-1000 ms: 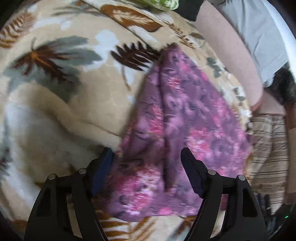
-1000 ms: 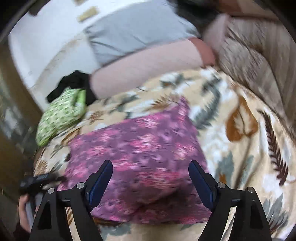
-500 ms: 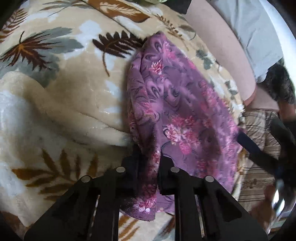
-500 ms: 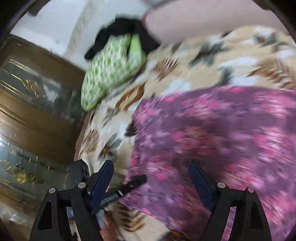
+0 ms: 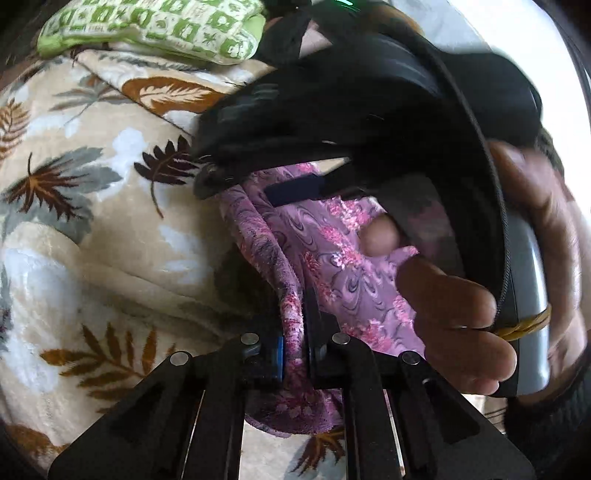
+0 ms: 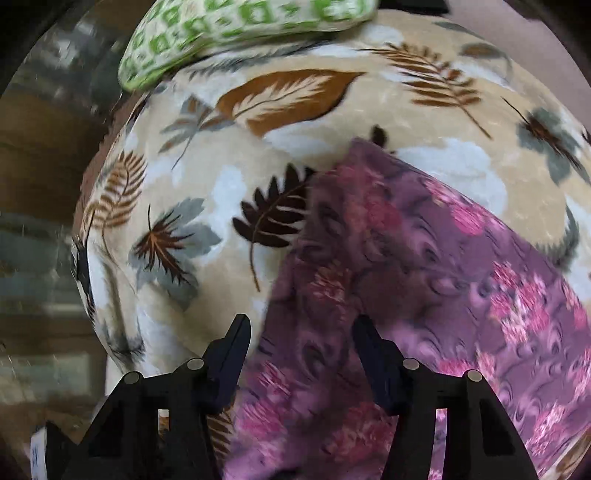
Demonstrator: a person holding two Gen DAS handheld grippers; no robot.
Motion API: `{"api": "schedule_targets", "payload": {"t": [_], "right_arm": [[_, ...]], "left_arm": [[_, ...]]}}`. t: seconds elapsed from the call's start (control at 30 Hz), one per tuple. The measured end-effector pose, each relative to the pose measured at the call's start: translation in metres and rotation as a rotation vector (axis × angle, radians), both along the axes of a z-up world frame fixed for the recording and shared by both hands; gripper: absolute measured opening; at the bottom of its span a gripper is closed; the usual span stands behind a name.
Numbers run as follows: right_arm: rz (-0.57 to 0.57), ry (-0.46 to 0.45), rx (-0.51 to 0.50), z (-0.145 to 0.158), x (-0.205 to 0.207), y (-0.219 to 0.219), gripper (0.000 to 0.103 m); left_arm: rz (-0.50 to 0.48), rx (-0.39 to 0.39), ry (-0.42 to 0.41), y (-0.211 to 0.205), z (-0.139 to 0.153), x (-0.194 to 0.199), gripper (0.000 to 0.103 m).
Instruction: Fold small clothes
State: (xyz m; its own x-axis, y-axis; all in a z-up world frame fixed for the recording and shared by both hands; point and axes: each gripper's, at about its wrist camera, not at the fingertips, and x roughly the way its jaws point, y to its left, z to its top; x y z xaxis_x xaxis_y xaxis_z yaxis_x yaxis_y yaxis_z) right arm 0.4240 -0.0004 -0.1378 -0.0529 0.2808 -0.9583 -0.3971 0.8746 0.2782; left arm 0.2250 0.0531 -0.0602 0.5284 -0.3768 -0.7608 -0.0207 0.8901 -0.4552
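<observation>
A purple floral cloth (image 5: 332, 236) lies on a beige leaf-print blanket (image 5: 92, 229). My left gripper (image 5: 293, 332) is shut on the cloth's near edge, which is pinched up into a ridge. In the left wrist view the right gripper (image 5: 258, 184) reaches across above the cloth, held by a hand (image 5: 461, 314) that hides much of the cloth. In the right wrist view the cloth (image 6: 424, 277) fills the lower right. My right gripper (image 6: 301, 332) is open, its jaws on either side of the cloth's left edge.
A green-and-white patterned pillow (image 5: 155, 26) lies at the blanket's far edge and also shows in the right wrist view (image 6: 229, 40). Dark wooden furniture (image 6: 37, 184) stands left of the bed. The blanket is soft and rumpled.
My left gripper closed on the cloth's near edge and lifted it into a ridge. My right gripper swung left across the cloth to its left edge, still open.
</observation>
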Motion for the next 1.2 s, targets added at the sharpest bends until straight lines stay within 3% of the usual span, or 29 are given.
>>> {"api": "schedule_targets", "payload": {"t": [0.03,0.1,0.2,0.33,0.43,0.5,0.67,0.77,0.87,0.93,1.03,1.1,1.2], "right_arm": [[0.011,-0.010,-0.032,-0.002,-0.001,0.004,0.055],[0.037,-0.059,-0.151,-0.003,-0.003,0.009,0.018],[-0.015,-0.127,-0.094,0.021,-0.010,-0.012,0.014],[-0.159,-0.217,0.110,0.073,-0.038,-0.084,0.013],[-0.263,-0.297,0.234,0.103,-0.069,-0.146,0.013],[-0.355,-0.332,0.309,0.110,-0.087,-0.201,0.013],[-0.601,-0.307,0.487,0.084,-0.119,-0.322,0.013],[-0.744,-0.267,0.572,0.035,-0.141,-0.381,0.013],[-0.893,-0.118,0.514,-0.007,-0.141,-0.416,0.013],[-0.921,-0.050,0.455,-0.026,-0.132,-0.428,0.013],[-0.919,-0.104,0.475,-0.011,-0.130,-0.432,0.012],[-0.904,-0.174,0.380,0.003,-0.129,-0.429,0.011],[-0.916,-0.162,0.212,-0.004,-0.127,-0.425,0.012]], "left_arm": [[-0.006,0.022,-0.013,-0.004,0.002,0.000,0.008],[-0.017,0.047,-0.042,-0.010,0.008,-0.003,0.007],[-0.049,0.049,-0.089,-0.017,0.018,-0.012,0.007],[-0.139,0.023,-0.186,-0.044,0.052,-0.036,0.006],[-0.256,-0.036,-0.209,-0.086,0.070,-0.049,0.004],[-0.334,0.004,-0.243,-0.129,0.081,-0.053,0.004],[-0.504,0.036,-0.245,-0.224,0.071,-0.053,0.004],[-0.595,0.066,-0.128,-0.273,0.032,-0.047,0.004],[-0.598,0.050,-0.051,-0.282,-0.003,-0.049,0.004],[-0.572,0.034,0.027,-0.276,-0.021,-0.048,0.004],[-0.530,0.007,0.094,-0.261,-0.027,-0.052,0.004],[-0.514,-0.011,0.095,-0.249,-0.022,-0.058,0.006],[-0.465,-0.016,0.101,-0.231,-0.018,-0.060,0.028]]}}
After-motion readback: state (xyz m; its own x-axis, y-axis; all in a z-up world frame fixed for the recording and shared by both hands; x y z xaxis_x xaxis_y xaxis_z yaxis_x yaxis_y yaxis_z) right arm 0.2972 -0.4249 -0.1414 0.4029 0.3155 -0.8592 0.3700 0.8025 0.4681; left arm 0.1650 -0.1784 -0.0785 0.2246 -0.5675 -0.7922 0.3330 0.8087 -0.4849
